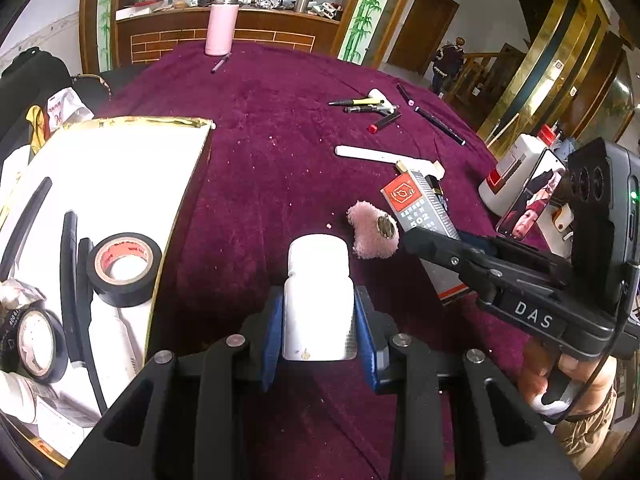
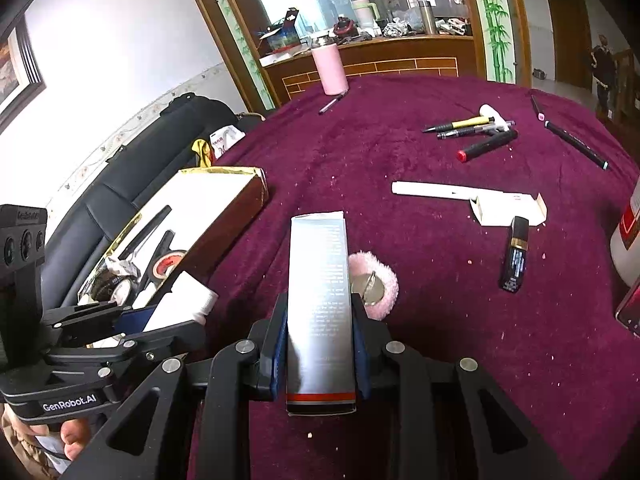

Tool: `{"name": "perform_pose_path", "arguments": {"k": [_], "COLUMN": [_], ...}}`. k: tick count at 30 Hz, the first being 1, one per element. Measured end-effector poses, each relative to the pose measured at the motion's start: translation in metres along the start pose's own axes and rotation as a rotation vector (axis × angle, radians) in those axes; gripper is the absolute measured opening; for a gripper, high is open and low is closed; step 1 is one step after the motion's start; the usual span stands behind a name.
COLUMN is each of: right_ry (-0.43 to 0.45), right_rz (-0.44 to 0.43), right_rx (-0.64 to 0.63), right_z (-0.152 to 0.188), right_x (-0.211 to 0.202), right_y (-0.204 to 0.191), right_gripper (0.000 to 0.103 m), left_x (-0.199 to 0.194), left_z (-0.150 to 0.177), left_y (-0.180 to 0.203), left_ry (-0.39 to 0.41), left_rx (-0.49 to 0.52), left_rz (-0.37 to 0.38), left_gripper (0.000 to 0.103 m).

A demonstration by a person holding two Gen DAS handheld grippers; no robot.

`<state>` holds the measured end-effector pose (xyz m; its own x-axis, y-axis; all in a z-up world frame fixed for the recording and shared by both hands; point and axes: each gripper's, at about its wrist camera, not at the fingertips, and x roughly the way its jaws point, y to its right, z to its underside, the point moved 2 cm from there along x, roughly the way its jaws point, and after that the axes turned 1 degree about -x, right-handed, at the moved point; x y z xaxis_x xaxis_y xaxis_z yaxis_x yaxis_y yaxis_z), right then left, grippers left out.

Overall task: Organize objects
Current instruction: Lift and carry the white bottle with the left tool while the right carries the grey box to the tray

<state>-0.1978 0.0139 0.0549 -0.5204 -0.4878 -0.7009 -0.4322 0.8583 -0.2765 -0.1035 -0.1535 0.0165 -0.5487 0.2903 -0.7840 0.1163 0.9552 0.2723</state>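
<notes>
My left gripper (image 1: 319,316) is shut on a small white bottle (image 1: 318,280), held just above the purple tablecloth. My right gripper (image 2: 320,344) is shut on a long silver box (image 2: 319,300) marked 502; this box also shows in the left wrist view (image 1: 416,208). To the left stands an open gold-edged white box (image 1: 132,168), also in the right wrist view (image 2: 224,196), holding rolls of black tape (image 1: 124,268) and black sticks. The left gripper with its bottle shows at lower left of the right wrist view (image 2: 176,312), beside that box.
A pink puff with a metal disc (image 2: 374,284) lies by the silver box. Pens (image 2: 476,128), a white tube (image 2: 440,191), a small black tube (image 2: 515,254), a pink flask (image 2: 328,66) and a large white jug (image 1: 508,172) sit on the cloth. A phone (image 1: 532,196) stands at right.
</notes>
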Motion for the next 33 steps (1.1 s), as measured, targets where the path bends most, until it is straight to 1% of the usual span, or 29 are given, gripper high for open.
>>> {"name": "perform_pose_path", "arguments": {"k": [4, 8, 13, 18, 23, 28, 33], "right_ry": [-0.004, -0.018, -0.016, -0.025, -0.022, -0.018, -0.026], "right_rz": [-0.005, -0.010, -0.018, -0.029, -0.029, -0.037, -0.057], "right_rx": [0.010, 0.014, 0.014, 0.001, -0.015, -0.012, -0.013], "right_z": [-0.006, -0.004, -0.002, -0.001, -0.002, -0.001, 0.001], "right_x": [0.011, 0.021, 0.022, 0.026, 0.025, 0.023, 0.025], "right_y": [0.001, -0.001, -0.009, -0.017, -0.023, -0.024, -0.028], "right_gripper": [0.029, 0.029, 0.029, 0.030, 0.030, 0.030, 0.030], "left_x": [-0.001, -0.002, -0.006, -0.009, -0.022, -0.050, -0.076], "left_z": [-0.003, -0.005, -0.001, 0.000, -0.005, -0.012, -0.007], "left_y": [-0.005, -0.014, -0.025, -0.030, -0.033, -0.057, -0.092], "left_ry": [0.008, 0.016, 0.009, 0.019, 0.051, 0.111, 0.157], "left_rx": [-0.008, -0.029, -0.060, -0.073, -0.075, -0.113, -0.179], "left_rz": [0.001, 0.005, 0.020, 0.017, 0.011, -0.020, -0.086], "left_gripper": [0.032, 0.032, 0.032, 0.032, 0.032, 0.032, 0.032]}}
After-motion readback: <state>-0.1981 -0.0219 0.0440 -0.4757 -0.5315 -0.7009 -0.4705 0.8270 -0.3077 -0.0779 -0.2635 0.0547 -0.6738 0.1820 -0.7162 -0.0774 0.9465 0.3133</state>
